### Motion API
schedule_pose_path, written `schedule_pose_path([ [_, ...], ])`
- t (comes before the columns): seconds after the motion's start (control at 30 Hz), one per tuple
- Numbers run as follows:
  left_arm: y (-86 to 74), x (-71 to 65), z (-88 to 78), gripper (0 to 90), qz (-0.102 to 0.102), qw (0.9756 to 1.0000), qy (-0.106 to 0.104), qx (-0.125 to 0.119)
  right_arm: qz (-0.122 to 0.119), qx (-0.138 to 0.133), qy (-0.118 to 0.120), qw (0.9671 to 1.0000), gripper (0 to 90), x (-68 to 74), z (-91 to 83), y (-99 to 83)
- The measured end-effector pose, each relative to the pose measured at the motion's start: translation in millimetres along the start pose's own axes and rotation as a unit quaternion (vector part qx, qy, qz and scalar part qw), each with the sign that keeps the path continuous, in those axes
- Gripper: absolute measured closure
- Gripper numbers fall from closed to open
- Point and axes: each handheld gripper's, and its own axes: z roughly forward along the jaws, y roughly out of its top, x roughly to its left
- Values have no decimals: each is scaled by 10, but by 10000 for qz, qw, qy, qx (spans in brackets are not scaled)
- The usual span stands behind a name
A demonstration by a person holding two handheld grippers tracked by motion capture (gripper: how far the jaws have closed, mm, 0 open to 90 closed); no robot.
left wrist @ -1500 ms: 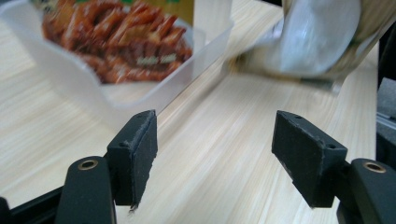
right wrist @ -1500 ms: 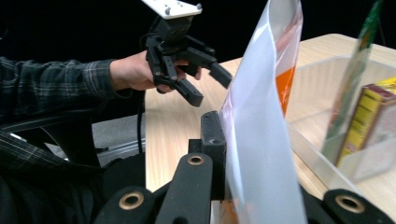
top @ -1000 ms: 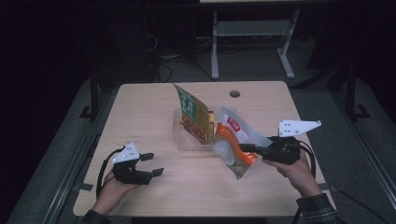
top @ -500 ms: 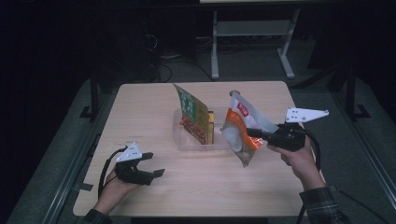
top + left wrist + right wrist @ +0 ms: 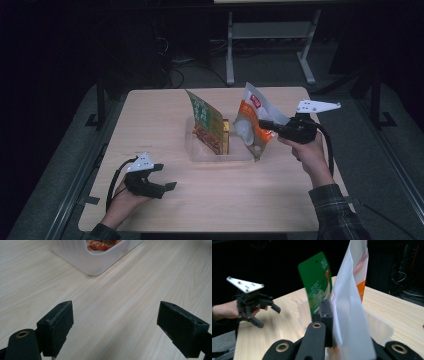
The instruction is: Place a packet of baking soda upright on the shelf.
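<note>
Dark floor and metal stands surround the pale wooden table (image 5: 150,130). At its centre sits a clear plastic bin (image 5: 197,150) with a green snack bag (image 5: 206,125) standing upright inside. Since a second ago the orange-and-white pouch (image 5: 250,127) has risen and tipped more upright, now hanging above the bin's three-o'clock rim, clamped between the tightly closed jaws of the right gripper (image 5: 265,123). At seven o'clock, the left gripper (image 5: 167,177) rests near the front edge; its jaws have just been opening and stand wide with nothing between them. Bare tabletop lies between it and the bin.
</note>
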Motion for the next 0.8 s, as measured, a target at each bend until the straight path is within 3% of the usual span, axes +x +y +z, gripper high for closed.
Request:
schedule_pose_path([
  [0.4, 1, -23, 41, 133, 18, 10000, -41, 89, 88, 65, -50, 9999, 900, -188, 310, 36],
  [0.8, 0, -22, 34, 133, -26, 10000, -51, 79, 46, 252, -247, 9994, 900, -269, 423, 26],
])
